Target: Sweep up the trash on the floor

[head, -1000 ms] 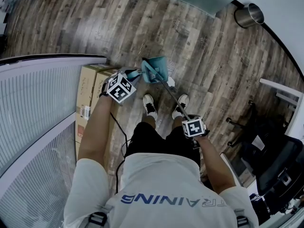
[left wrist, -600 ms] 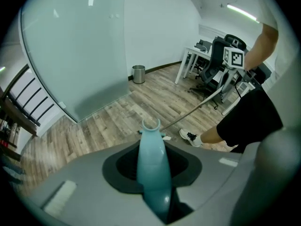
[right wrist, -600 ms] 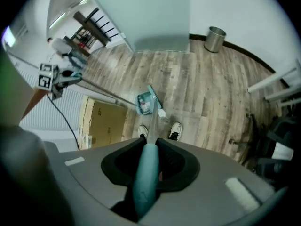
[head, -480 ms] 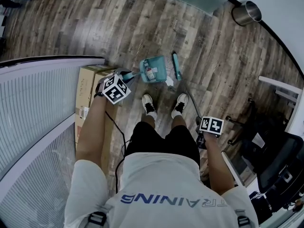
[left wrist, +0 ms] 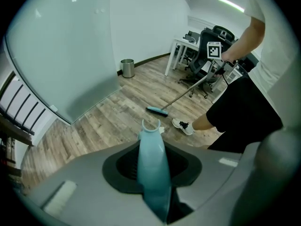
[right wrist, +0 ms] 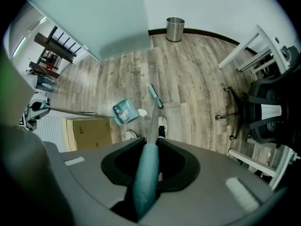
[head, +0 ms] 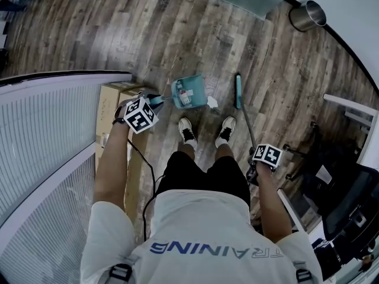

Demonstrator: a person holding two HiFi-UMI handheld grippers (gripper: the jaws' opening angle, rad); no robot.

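The biggest container here is the closed cardboard box (head: 109,106), lying on the wood floor just beside the teal dustpan (head: 199,81), on the left gripper's side of it. Its side carries the print 27" (right wrist: 81,130) and a small white label (head: 106,139) too fine to read. Next in size is the round metal waste bin (head: 302,21), well apart from the dustpan, against the baseboard past the broom; I cannot tell what it holds. The dustpan itself sits on the floor in front of the person's shoes (head: 187,129) and holds swept-up trash, a small white piece with a red band (head: 187,94). One scrap of white paper (head: 211,102) is not in it yet: it lies on the floor just beside the dustpan, between it and the teal broom head (head: 238,92). The left gripper (head: 155,99) is pinching the dustpan's long teal handle (left wrist: 153,168), jaws closed against its sides. The right gripper (head: 259,165) is clamped on the broom's teal grip (right wrist: 146,173), the shaft running down to the head, near the dustpan on the side away from the box. Across the back of the person's white shirt, the word TRAINING (head: 216,250) reads upside down from above.
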